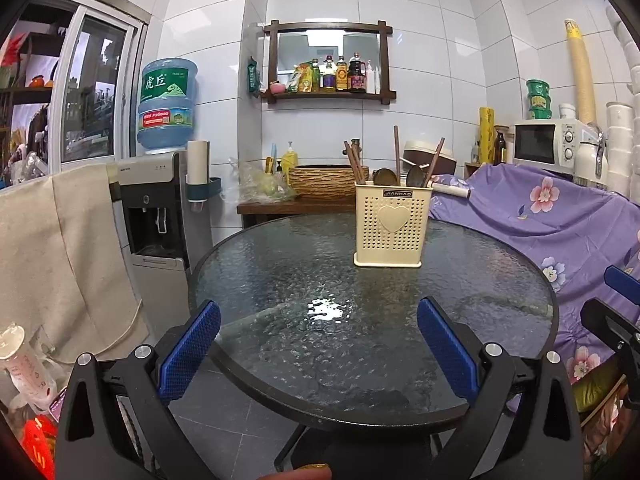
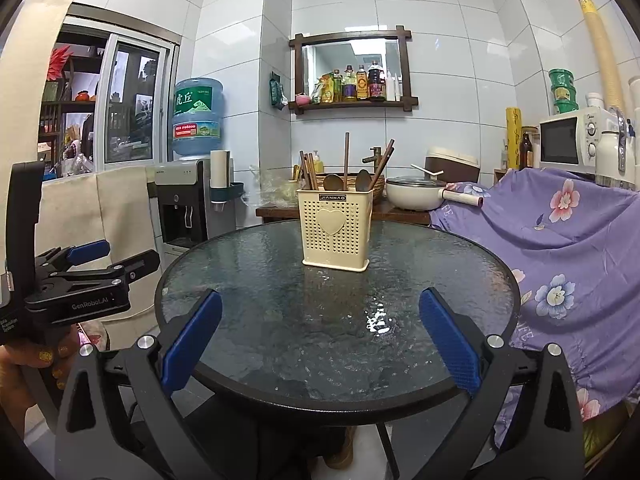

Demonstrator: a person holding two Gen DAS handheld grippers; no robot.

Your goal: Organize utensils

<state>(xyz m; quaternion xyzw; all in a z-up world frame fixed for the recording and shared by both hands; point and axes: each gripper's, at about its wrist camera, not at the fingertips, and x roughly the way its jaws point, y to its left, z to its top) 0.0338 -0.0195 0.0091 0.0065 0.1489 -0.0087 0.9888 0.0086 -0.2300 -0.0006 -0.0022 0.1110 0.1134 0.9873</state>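
Note:
A cream perforated utensil holder [image 1: 393, 226] with a heart on its front stands upright at the far side of the round glass table [image 1: 280, 264]; it also shows in the right wrist view [image 2: 335, 229]. Brown chopsticks [image 1: 355, 163] and two dark spoons [image 1: 385, 176] stand in it. My left gripper [image 1: 318, 316] is open and empty above the table's near edge. My right gripper [image 2: 320, 312] is open and empty too, also at the near edge. The left gripper shows from the side in the right wrist view [image 2: 116, 258], left of the table.
A water dispenser [image 1: 154, 216] stands left of the table. A purple floral cloth [image 1: 560, 216] covers furniture on the right, with a microwave [image 1: 546, 144] behind. A wooden bench [image 1: 296, 204] with a woven basket is behind the table. A white pot [image 2: 414, 194] sits there.

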